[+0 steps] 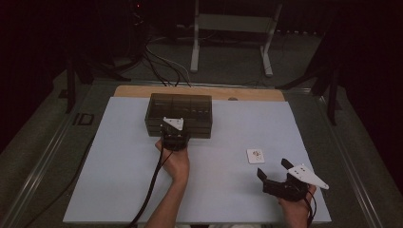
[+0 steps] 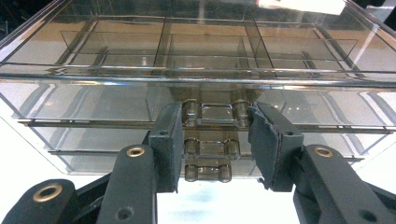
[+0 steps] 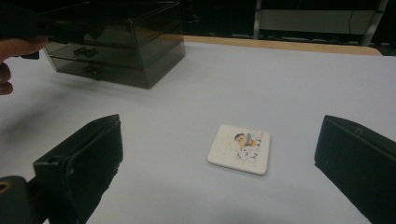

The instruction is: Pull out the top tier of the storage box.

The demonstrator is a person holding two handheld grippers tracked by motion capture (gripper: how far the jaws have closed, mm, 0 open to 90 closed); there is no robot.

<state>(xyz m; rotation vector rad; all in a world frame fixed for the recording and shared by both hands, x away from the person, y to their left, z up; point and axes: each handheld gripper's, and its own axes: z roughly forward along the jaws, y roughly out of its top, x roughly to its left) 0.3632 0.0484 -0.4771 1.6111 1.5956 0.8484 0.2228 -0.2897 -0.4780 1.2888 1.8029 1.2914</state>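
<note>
A smoky clear plastic drawer box (image 1: 180,111) with three drawers stands at the back of the white table mat (image 1: 119,180). My left gripper (image 1: 173,137) is at its front face. In the left gripper view the left gripper (image 2: 215,135) has its pads pressed on both ends of the top drawer's handle (image 2: 217,114), with two more handles below. My right gripper (image 1: 273,167) rests open near the front right. A small white square tile (image 3: 239,148) with a cartoon picture lies flat just ahead of the right gripper (image 3: 219,128), between the lines of its jaws but untouched.
The drawer box (image 3: 116,42) and the left hand (image 3: 14,51) are far left in the right gripper view. A wooden table edge (image 1: 199,91) runs behind the mat. Cables (image 1: 161,66) and a white stand frame (image 1: 233,28) lie on the floor beyond.
</note>
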